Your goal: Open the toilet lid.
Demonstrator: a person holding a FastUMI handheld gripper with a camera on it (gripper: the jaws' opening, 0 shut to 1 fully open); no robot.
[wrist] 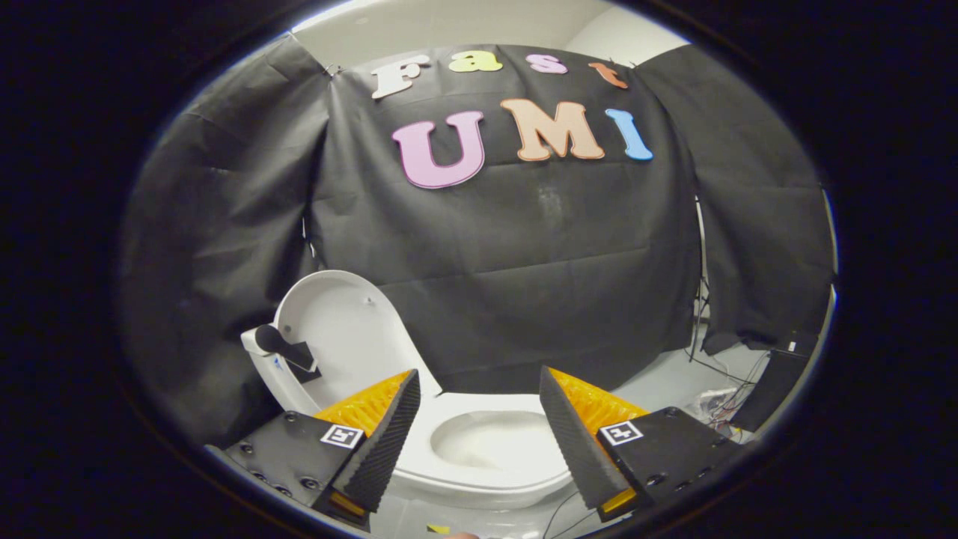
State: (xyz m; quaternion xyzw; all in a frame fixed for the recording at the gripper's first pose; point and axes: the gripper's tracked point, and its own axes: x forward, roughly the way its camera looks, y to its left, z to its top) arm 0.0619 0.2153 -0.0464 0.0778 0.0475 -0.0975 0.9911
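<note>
Beyond spread tongs (479,404), toilet lid (340,329) upright

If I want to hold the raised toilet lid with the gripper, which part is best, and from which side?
Grip the lid's thin free rim along its top or near edge, coming from the bowl side. It stands upright, leaning back, so only the rim fits between the open fingers.

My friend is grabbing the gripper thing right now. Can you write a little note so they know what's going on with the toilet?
Gripper: jaws open, holding nothing, touching nothing.
Toilet lid: already up, standing upright behind the bowl, to the left, before the black cloth wall.
Seat: down, lying between and just beyond the jaws.
Done: the lid looks open.
Left: probably nothing; just draw back without bumping the lid.
</note>
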